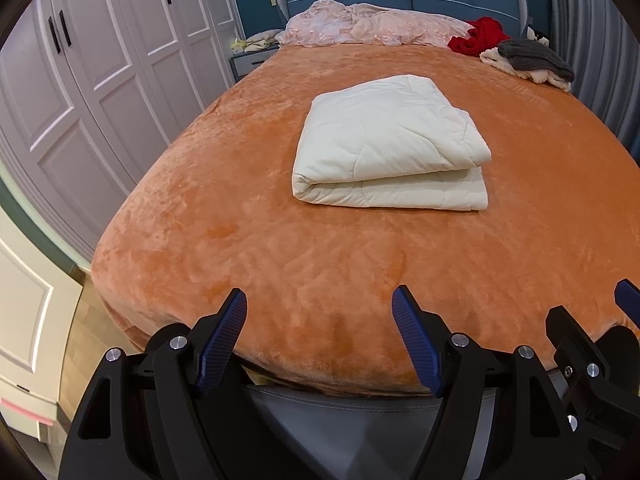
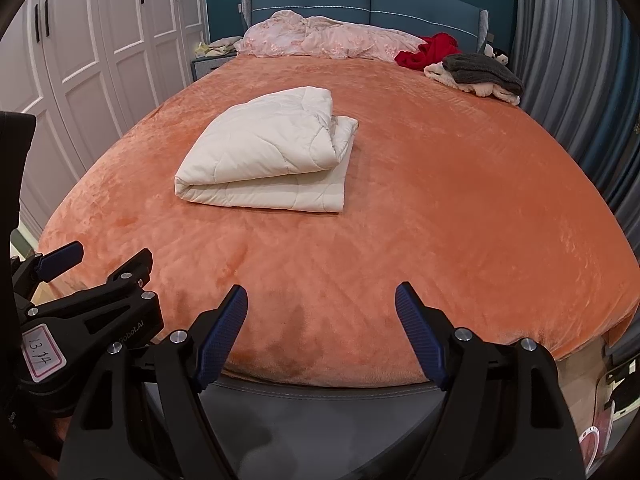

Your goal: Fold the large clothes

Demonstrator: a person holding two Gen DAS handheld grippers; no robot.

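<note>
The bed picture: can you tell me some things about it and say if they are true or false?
1. The white quilt is folded. True.
2. The left gripper is holding the quilt. False: its jaws are open and empty, near the foot of the bed.
3. The bed cover is green. False: it is orange.
4. A red cloth lies near the headboard. True.
5. The right gripper is open. True.

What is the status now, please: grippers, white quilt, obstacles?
Left gripper and right gripper open, empty, at the bed's foot. Folded cream-white quilted blanket lies mid-bed on orange plush cover, untouched. Path clear.
</note>
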